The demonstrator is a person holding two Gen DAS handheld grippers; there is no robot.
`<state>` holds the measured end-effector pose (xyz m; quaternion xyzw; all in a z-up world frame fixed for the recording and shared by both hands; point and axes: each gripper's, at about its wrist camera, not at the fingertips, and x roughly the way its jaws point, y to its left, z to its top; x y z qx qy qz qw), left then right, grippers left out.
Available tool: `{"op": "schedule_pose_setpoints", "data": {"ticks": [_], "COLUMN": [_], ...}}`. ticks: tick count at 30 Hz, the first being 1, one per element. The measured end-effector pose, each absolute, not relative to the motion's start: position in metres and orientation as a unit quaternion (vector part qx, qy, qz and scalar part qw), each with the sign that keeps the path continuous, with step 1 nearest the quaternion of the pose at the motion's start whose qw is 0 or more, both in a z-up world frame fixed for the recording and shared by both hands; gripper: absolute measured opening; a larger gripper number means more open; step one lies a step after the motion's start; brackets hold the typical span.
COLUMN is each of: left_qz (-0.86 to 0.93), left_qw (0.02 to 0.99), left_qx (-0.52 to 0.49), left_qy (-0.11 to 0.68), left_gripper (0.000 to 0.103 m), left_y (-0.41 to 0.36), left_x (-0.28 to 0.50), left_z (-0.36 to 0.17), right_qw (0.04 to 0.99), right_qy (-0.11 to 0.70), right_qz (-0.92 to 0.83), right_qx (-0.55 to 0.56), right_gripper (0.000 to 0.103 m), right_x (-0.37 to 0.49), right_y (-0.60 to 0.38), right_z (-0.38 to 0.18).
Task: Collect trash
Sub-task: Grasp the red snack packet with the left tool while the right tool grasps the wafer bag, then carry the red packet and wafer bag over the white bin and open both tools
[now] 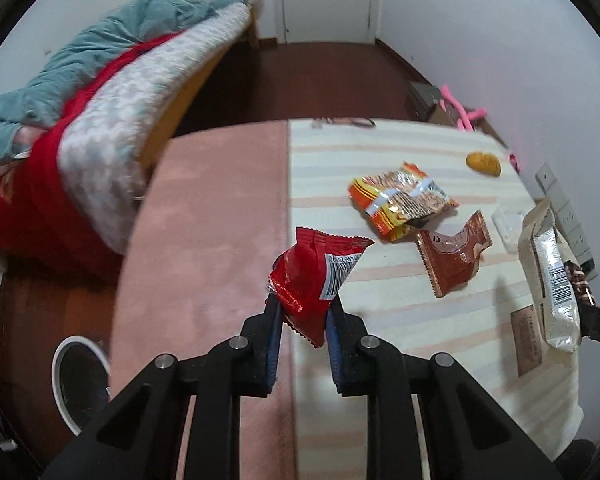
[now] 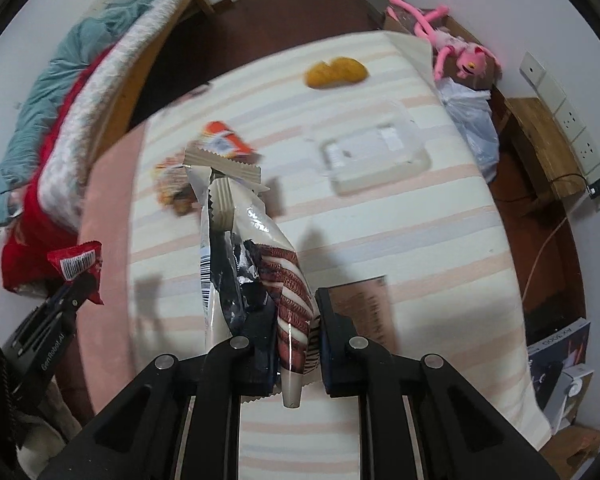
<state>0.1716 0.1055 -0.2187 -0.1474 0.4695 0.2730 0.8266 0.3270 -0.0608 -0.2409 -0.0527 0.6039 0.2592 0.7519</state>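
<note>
My left gripper (image 1: 302, 306) is shut on a red snack wrapper (image 1: 314, 276) and holds it above the table, over the seam between the pink and striped cloths. It also shows in the right wrist view (image 2: 78, 266). My right gripper (image 2: 296, 320) is shut on a white and brown biscuit wrapper (image 2: 252, 248), held above the striped cloth; this wrapper shows in the left wrist view (image 1: 552, 272). On the table lie an orange noodle wrapper (image 1: 400, 200), a brown wrapper (image 1: 454, 254), a small brown card (image 1: 526, 340) and a clear plastic tray (image 2: 374, 162).
An orange peel (image 1: 484, 164) lies at the table's far side. A white bin (image 1: 78, 380) stands on the floor left of the table. A bed with blankets (image 1: 100, 120) is at the left. A pink plush toy (image 2: 452, 46) and plastic bag (image 2: 472, 120) sit beyond the table's right edge.
</note>
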Motion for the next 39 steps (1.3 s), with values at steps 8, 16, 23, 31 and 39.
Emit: {"op": "schedule_pose_setpoints", "data": {"ticks": [8, 16, 23, 31, 39], "left_qz": [0.307, 0.351, 0.402, 0.455, 0.475], "left_qw": [0.842, 0.846, 0.823, 0.777, 0.728], "left_qx": [-0.155, -0.16, -0.185, -0.225, -0.29], "left_qy": [0.416, 0.369, 0.357, 0.372, 0.401], "left_gripper": [0.017, 0.017, 0.017, 0.017, 0.017], "left_y": [0.125, 0.163, 0.213, 0.274, 0.332], "left_x": [0.096, 0.007, -0.08, -0.159, -0.214], "left_z": [-0.154, -0.099, -0.09, -0.123, -0.187], "right_qw": [0.747, 0.727, 0.691, 0.63, 0.586], "right_qy": [0.58, 0.549, 0.541, 0.561, 0.592], "right_qz": [0.323, 0.408, 0.473, 0.522, 0.524], "right_qx": [-0.041, -0.056, -0.081, -0.127, -0.178], "right_gripper": [0.017, 0.017, 0.017, 0.017, 0.017], "right_x": [0.266, 0.176, 0.094, -0.002, -0.063], "right_y": [-0.024, 0.049, 0.124, 0.224, 0.302], "right_z": [-0.192, -0.144, -0.133, -0.169, -0.238]}}
